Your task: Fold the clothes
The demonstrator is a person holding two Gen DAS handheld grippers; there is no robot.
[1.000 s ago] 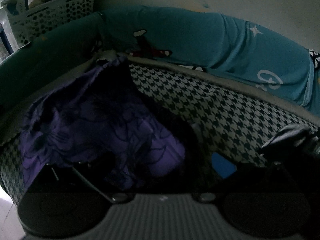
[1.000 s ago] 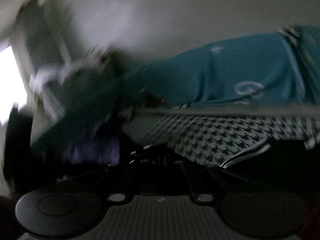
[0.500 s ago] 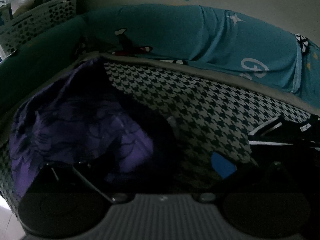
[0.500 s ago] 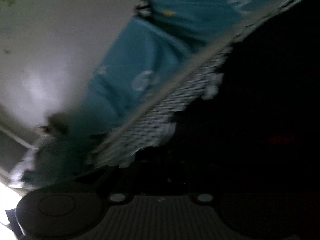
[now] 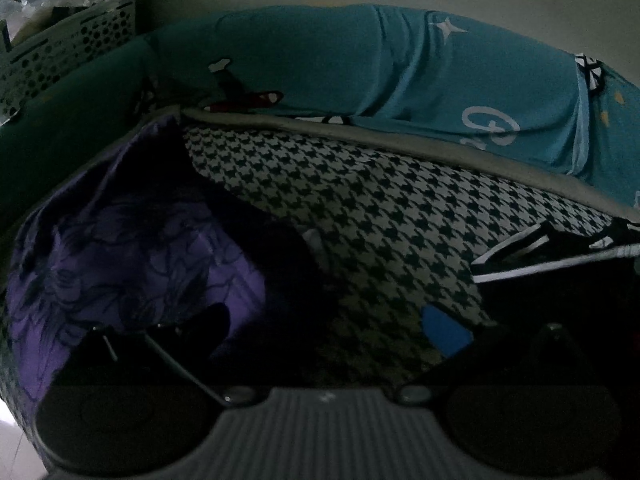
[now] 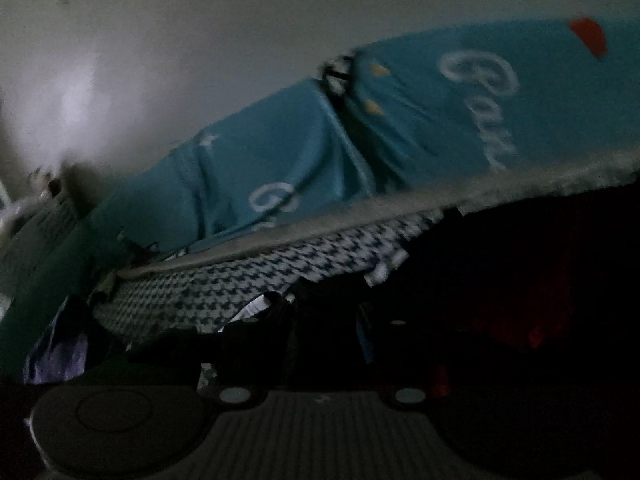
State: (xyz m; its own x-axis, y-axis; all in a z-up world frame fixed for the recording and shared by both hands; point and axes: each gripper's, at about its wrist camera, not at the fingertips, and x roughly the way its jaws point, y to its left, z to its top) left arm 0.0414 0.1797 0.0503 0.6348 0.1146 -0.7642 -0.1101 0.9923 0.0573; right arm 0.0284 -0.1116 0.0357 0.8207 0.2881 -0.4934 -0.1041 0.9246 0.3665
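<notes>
The crumpled purple flowered cloth (image 5: 132, 264) lies left on the black-and-white houndstooth cushion (image 5: 372, 224); left tool (image 5: 320, 328) stands apart over it; right tool (image 6: 320, 344) has just been opening, grip too dark to tell

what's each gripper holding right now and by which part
Left gripper: open, holding nothing; the purple garment lies beside it. Right gripper: too dark to tell; its jaws have just been opening.

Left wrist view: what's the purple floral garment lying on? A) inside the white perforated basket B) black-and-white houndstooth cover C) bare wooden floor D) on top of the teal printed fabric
B: the purple floral garment lies bunched at the left on the houndstooth cover, in front of the teal printed fabric; the white perforated basket stands apart at the upper left.
</notes>
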